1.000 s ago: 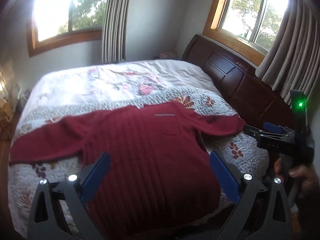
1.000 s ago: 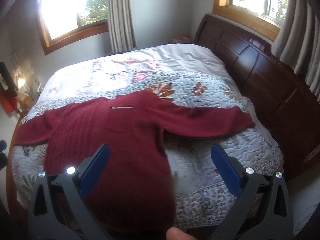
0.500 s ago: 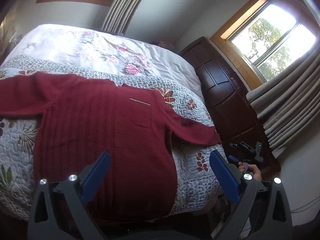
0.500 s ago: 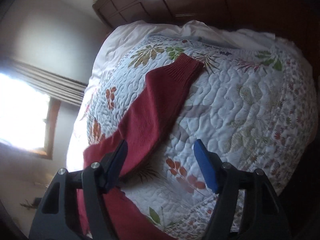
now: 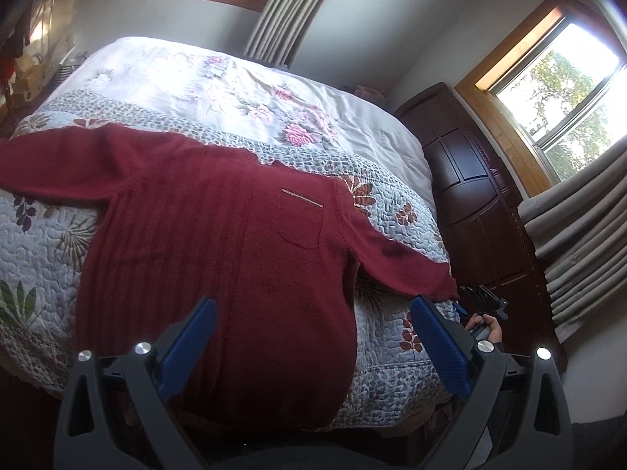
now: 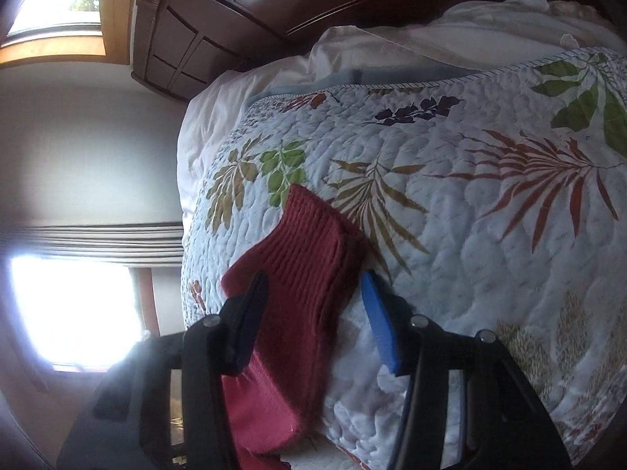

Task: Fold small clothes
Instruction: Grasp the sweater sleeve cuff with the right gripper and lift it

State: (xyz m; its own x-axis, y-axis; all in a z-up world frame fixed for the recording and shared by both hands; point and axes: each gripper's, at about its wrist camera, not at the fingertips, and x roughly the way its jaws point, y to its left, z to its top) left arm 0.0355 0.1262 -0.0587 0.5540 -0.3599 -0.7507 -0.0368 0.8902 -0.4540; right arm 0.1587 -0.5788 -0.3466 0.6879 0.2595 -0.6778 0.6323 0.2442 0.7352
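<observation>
While rolled sideways, right gripper point(image 6: 313, 305) open astride dark red knit sweater's point(image 5: 219, 258) cuff point(image 6: 309, 227); left gripper point(image 5: 309, 337) open, hovering at six o'clock.

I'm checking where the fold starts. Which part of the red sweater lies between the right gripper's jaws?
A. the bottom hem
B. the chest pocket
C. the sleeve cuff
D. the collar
C: in the right wrist view the ribbed cuff of the sweater sleeve lies between the open jaws of the right gripper, on the quilt.
</observation>
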